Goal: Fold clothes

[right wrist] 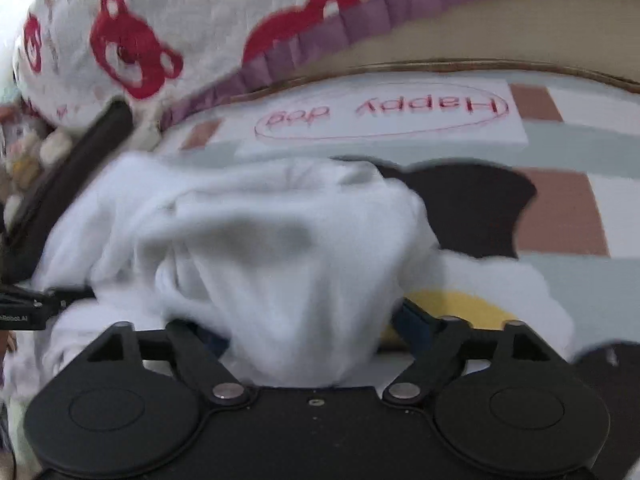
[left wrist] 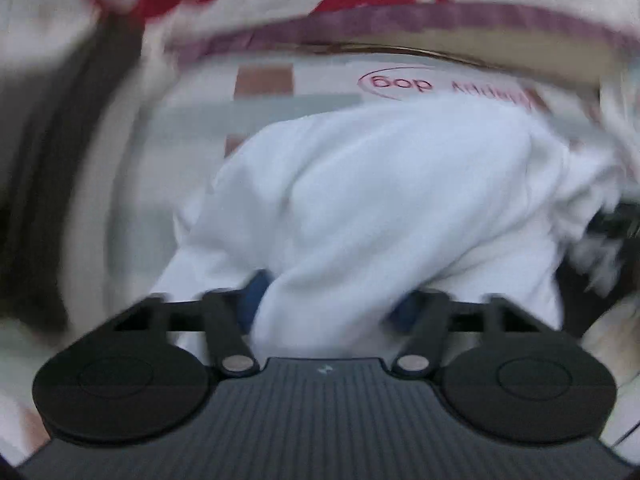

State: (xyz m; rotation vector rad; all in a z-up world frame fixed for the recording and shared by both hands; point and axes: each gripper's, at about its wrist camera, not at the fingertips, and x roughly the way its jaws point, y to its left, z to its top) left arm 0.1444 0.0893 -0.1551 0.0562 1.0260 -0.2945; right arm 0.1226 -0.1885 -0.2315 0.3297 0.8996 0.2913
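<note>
Beyond both sets of jaws I can read red lettering on the bed sheet (right wrist: 568, 196), seen upside down: "Happy dog" (right wrist: 384, 110) inside a thin red oval on a white panel. In the left wrist view only "dog" is legible (left wrist: 400, 82); the rest is blurred. On the black body at the far left edge of the right wrist view there is small white print ending in "Robot.AI" (right wrist: 14, 318); I cannot read the start of it.

The sheet is a flat check of pale green, white and brownish-pink squares. Past it lies a fluffy white blanket (right wrist: 192, 12) printed with red bear heads and edged with a pleated purple frill.

The white garment (left wrist: 372, 200) is soft and thick-looking, bunched into rounded folds. My left gripper (left wrist: 332, 308) has its jaws pinched onto a gathered fold of it, blue pads just showing on either side of the cloth. My right gripper (right wrist: 316, 328) is likewise clamped on a bunched fold of the same white garment (right wrist: 260, 240), which spreads ahead of and to the left of the jaws.

Beyond the right jaws, to the right, a dark cloth (right wrist: 472, 208) lies flat on the sheet, partly under the white fabric. Just right of the jaws a yellow patch (right wrist: 460, 308) shows beneath the white; I cannot tell what it belongs to.
</note>
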